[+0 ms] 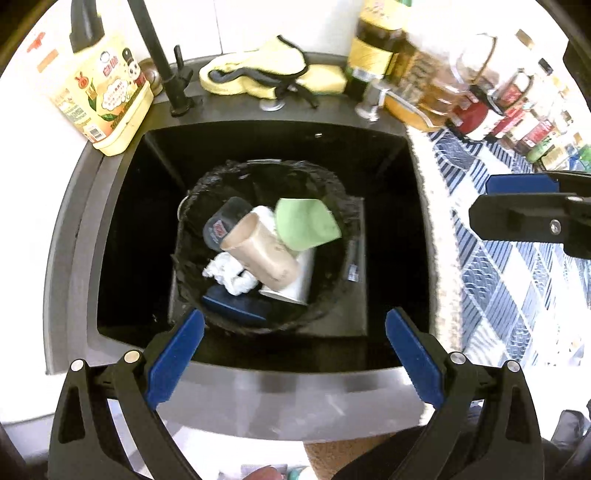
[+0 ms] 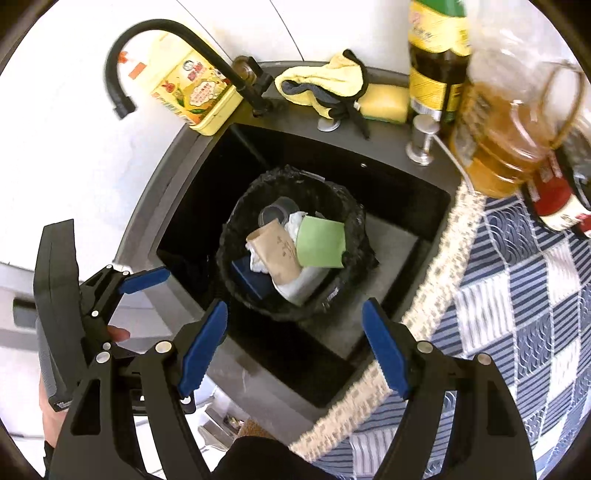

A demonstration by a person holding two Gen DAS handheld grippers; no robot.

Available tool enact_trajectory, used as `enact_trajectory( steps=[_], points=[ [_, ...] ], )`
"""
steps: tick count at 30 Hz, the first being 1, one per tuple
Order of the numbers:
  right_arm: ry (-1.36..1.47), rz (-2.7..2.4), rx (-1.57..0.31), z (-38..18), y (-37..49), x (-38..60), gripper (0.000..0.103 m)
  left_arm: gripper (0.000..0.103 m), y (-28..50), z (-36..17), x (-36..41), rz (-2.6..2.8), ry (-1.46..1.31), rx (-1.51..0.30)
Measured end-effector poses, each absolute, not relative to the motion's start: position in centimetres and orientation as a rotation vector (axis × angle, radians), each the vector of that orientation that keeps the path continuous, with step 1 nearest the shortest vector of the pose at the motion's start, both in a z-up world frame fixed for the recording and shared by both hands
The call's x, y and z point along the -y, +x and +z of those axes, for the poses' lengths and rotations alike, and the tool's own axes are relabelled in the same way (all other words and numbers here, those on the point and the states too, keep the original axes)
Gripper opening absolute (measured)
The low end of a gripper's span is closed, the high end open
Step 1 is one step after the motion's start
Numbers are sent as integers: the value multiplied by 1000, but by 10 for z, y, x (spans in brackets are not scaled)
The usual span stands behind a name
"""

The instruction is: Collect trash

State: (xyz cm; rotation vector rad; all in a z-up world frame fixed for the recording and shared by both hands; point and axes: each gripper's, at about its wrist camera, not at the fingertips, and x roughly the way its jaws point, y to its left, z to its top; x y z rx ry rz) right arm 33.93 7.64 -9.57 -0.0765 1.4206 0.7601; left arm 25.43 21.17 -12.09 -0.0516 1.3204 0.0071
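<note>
A bin lined with a black bag stands inside the black sink. In it lie a brown paper cup, a green sheet, a crumpled white tissue, a dark lidded cup and a white cup. My left gripper hangs open above the bin's near rim, holding nothing. My right gripper is also open and empty, above the bin's near right side.
A black faucet, a yellow detergent bottle, a yellow cloth and a sponge line the sink's back edge. Oil and sauce bottles stand at the back right. A blue checked cloth covers the counter to the right.
</note>
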Motion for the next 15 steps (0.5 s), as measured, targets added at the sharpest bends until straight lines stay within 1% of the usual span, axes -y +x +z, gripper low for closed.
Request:
enact_trajectory(
  steps=[7, 15],
  points=[
    [-107, 799, -1378, -61, 311, -19, 75, 96, 227, -89, -157, 39, -64, -1283],
    [-114, 824, -1328, -35, 285, 45, 75, 96, 198, -63, -94, 59, -54, -1234]
  ],
)
